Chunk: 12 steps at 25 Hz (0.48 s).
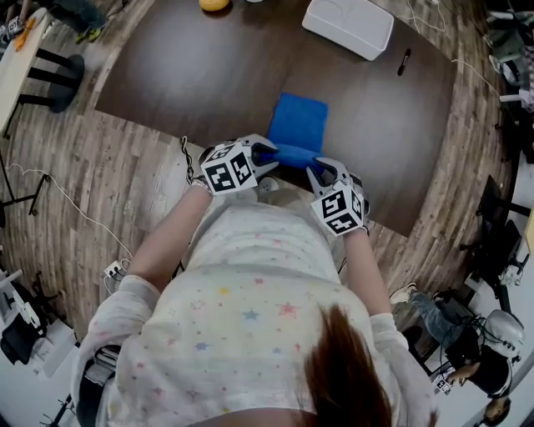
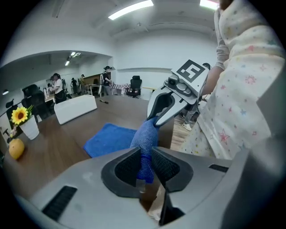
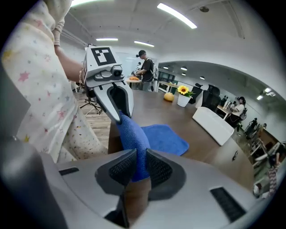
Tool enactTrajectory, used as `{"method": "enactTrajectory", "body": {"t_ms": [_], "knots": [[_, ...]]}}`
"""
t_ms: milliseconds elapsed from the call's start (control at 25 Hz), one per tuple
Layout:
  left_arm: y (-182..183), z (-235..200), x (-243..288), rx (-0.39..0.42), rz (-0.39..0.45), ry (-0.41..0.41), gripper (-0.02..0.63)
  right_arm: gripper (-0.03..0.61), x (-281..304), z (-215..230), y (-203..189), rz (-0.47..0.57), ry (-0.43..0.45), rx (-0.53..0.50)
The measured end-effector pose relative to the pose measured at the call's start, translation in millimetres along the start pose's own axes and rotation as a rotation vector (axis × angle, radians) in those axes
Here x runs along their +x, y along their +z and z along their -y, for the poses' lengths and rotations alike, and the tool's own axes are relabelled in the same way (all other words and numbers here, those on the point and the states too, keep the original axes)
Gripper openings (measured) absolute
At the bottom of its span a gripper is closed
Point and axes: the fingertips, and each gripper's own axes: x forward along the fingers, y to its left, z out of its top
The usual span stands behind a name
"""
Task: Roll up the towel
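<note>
**Both grippers pinch the near edge of the blue towel**

Our left gripper [image 2: 145, 166] is clamped on one near corner of the towel [image 1: 299, 123] and our right gripper [image 3: 137, 166] on the other, with cloth bunched between each pair of pads. Between them the raised edge hangs in a short, gathered span. The rest lies flat on the table [image 1: 183, 75] toward 12 o'clock, close to the table's near edge. We judge the towel light, soft and floppy, and unlikely to slip in the ribbed pads. Holding both near corners looks right for turning the edge over evenly. A white box [image 1: 348, 25] sits at 1 o'clock.
</note>
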Motion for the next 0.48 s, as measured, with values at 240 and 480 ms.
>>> {"method": "enactTrajectory", "body": {"t_ms": [240, 480], "knots": [[-22.9, 22.2, 14.8, -0.019, -0.061, -0.111, 0.081, 0.069, 13.8, -22.8, -25.9, -0.084, 0.117, 0.077], [-23.4, -2.4, 21.7, -0.131, -0.031, -0.125, 0.089, 0.113, 25.2, -1.3, -20.7, -0.085, 0.114, 0.181]]}}
